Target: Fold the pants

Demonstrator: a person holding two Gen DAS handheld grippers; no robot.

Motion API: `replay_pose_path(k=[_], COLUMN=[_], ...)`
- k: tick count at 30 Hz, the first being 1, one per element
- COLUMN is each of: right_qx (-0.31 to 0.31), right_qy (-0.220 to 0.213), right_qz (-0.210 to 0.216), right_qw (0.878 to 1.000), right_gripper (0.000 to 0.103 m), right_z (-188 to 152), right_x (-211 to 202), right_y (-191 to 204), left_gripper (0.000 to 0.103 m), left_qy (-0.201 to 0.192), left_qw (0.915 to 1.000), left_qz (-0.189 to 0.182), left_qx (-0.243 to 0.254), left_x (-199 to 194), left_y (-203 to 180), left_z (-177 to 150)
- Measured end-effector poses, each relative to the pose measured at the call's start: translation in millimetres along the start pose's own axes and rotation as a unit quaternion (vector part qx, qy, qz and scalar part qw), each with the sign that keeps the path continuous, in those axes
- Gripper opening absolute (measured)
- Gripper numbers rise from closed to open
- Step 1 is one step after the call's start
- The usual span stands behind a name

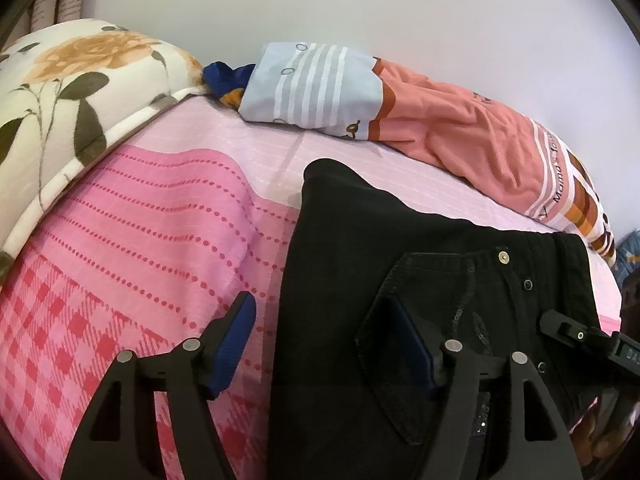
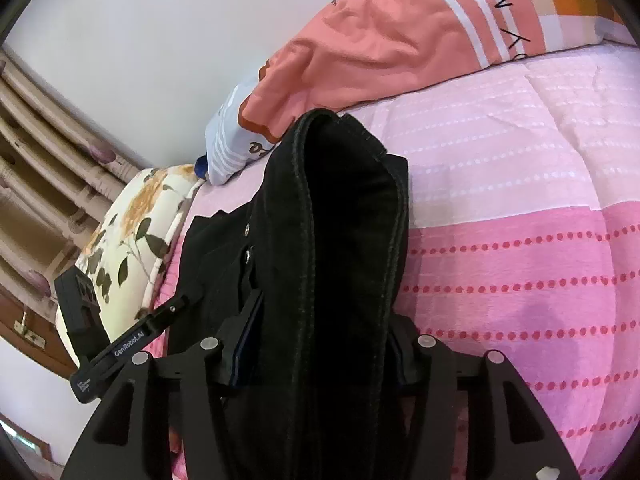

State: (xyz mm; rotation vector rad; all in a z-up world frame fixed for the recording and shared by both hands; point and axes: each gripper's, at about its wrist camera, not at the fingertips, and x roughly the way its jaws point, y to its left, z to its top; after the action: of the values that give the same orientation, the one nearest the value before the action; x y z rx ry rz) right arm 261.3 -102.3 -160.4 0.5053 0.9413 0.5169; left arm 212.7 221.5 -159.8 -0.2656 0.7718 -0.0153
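Note:
Black pants [image 1: 360, 240] lie folded on the pink bedspread [image 1: 140, 240], waistband and snap buttons to the right. My left gripper [image 1: 320, 300] stands open over their left edge: one blue pad hangs above the bedspread, the other above the back pocket, and neither presses the cloth. The right gripper [image 1: 568, 326] shows at the waistband end. In the right wrist view a thick fold of the pants [image 2: 340, 220] runs up between the fingers of my right gripper [image 2: 326, 312]. The cloth fills the gap and touches both pads, and it hides most of the right pad.
A floral quilt [image 1: 72, 92] is piled at the far left. A salmon pillow [image 1: 460, 128] and a light blue striped cloth [image 1: 312, 84] lie along the white wall behind the pants. Curtains [image 2: 40, 152] hang beyond the bed's end.

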Motion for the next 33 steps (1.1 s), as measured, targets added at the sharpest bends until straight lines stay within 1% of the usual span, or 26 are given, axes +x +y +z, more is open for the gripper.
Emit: replay_pose_path(k=[2, 5, 6, 8, 10, 13, 17, 20, 22, 24, 27, 29, 33], right_qx=[0.002, -0.001, -0.002, -0.009, -0.015, -0.014, 0.015, 0.028, 0.022, -0.001, -0.038, -0.066, -0.107], right_qy=[-0.006, -0.011, -0.013, -0.016, -0.017, -0.014, -0.024, -0.043, -0.06, -0.069, -0.082, -0.08, -0.07], right_qz=[-0.001, 0.002, 0.003, -0.001, -0.003, 0.002, -0.001, -0.027, -0.041, -0.063, -0.07, -0.072, -0.078], right_qw=[1.0, 1.0, 1.0, 1.0, 1.0, 1.0, 1.0, 0.998, 0.997, 0.996, 0.993, 0.992, 0.989], right_gripper=[0.05, 0.059, 0.066, 0.073, 0.085, 0.094, 0.096, 0.096, 0.096, 0.096, 0.096, 0.096, 0.096], right_z=[0, 0, -1, -1, -1, 1, 4, 5, 4, 2, -3, -8, -19], right_x=[-1, -2, -3, -4, -4, -5, -13, -25, -36, -46, -58, -62, -64], right_y=[0, 1, 2, 5, 7, 7, -1, -3, 0, 12, 34, 52, 75], left_gripper=[0.072, 0.076, 0.076, 0.079, 0.08, 0.082, 0.082, 0.082, 0.082, 0.082, 0.083, 0.087, 0.088], left_qy=[-0.002, -0.004, -0.005, -0.006, -0.006, -0.006, -0.008, -0.014, -0.023, -0.032, -0.059, -0.068, -0.068], left_qw=[1.0, 0.9998, 0.9998, 0.9995, 0.9993, 0.999, 0.9992, 0.9991, 0.9987, 0.998, 0.9954, 0.9931, 0.9888], left_qz=[0.005, 0.017, 0.02, 0.028, 0.035, 0.04, 0.038, 0.041, 0.045, 0.053, 0.07, 0.084, 0.118], left_qx=[0.002, 0.005, 0.006, 0.009, 0.014, 0.017, 0.013, 0.006, 0.006, 0.011, 0.028, 0.044, 0.06], left_x=[-1, -2, -2, -2, -2, -3, -5, -8, -12, -16, -27, -33, -44], left_y=[-1, -2, -2, -4, -5, -6, -4, -2, -2, -3, -9, -14, -23], left_z=[0, -1, 0, -1, -1, -1, 0, -1, -2, -4, -6, -8, -16])
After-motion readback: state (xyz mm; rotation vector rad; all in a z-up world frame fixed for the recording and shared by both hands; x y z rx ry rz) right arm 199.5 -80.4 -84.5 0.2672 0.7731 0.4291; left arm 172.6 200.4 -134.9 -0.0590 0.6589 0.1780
